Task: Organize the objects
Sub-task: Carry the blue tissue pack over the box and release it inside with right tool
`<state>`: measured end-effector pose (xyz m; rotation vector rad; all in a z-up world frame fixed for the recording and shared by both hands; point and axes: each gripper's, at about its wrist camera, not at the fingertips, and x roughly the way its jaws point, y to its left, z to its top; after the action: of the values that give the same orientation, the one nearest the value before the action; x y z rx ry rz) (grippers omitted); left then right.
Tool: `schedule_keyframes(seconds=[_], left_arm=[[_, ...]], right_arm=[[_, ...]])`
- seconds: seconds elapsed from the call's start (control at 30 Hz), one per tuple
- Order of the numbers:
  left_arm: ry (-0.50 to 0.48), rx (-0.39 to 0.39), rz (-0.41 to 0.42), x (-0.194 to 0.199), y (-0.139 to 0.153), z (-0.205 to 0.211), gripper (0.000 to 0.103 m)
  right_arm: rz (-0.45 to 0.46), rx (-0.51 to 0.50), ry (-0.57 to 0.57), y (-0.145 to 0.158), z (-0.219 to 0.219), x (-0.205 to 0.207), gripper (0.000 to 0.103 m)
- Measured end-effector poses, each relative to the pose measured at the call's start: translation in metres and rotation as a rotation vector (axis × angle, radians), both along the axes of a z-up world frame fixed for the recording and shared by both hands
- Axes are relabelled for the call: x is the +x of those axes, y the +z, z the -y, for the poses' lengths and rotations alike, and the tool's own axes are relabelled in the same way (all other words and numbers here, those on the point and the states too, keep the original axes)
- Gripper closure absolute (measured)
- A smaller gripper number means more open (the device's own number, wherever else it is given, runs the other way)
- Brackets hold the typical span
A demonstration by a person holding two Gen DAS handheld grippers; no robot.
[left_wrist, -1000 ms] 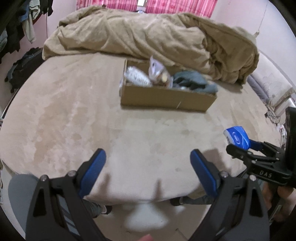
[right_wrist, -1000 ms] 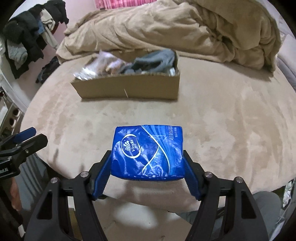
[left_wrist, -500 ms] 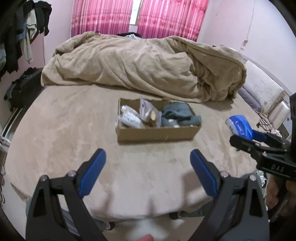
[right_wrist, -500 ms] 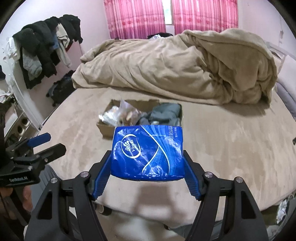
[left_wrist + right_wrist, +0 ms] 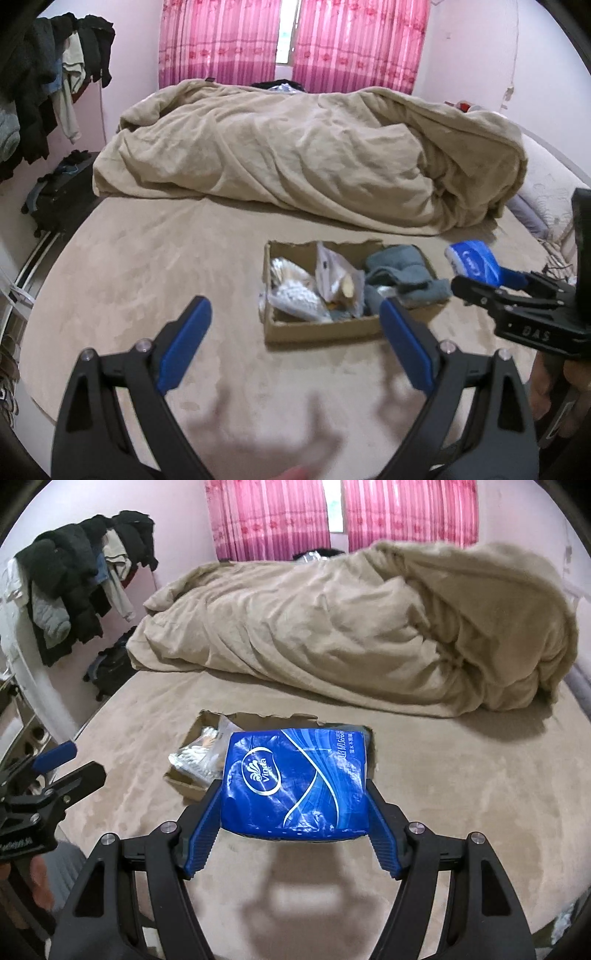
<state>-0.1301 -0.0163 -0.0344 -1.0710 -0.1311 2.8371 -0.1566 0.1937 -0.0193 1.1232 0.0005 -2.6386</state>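
- The right gripper (image 5: 295, 805) is clamped on a blue tissue pack (image 5: 295, 779); both blue pads press its two side faces, and the pack hangs clear of the bed (image 5: 461, 775), casting a shadow on the sheet below.
- In the right wrist view the pack covers the near right part of the cardboard box (image 5: 184, 786), so it sits in front of and above the box from that angle; whether it is over the box opening cannot be told.
- In the left wrist view the same pack (image 5: 472, 260) shows just beyond the box's right end, held in the right gripper (image 5: 480, 280), with a person's hand (image 5: 569, 387) below it at the right edge.
- The left gripper (image 5: 295, 332) is held above the near part of the bed, jaws spread wide with nothing between them.
- The cardboard box (image 5: 325, 328) lies near the middle of the bed (image 5: 147, 277), open at the top.
- Inside it are clear plastic packets (image 5: 295, 291) at the left and middle and a grey-blue folded cloth (image 5: 402, 273) at the right end.
- A tan duvet (image 5: 314, 158) is bunched across the far side of the bed, apart from the box.
- Pink curtains (image 5: 351, 40) hang behind, and dark clothes (image 5: 44, 85) hang at the left wall.
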Motion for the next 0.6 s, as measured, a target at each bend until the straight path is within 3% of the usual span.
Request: schedule_keyframes(seconds=[0.33, 0.6], left_arm=[[0.035, -0.045, 0.039, -0.046, -0.038, -0.013, 0.009], [0.051, -0.05, 0.102, -0.064, -0.077, -0.01, 0.009]], right_arm=[[0.069, 0.008, -0.03, -0.053, 0.015, -0.061, 0.029], [0.076, 0.045, -0.032, -0.088, 0.028, -0.077, 0.028]])
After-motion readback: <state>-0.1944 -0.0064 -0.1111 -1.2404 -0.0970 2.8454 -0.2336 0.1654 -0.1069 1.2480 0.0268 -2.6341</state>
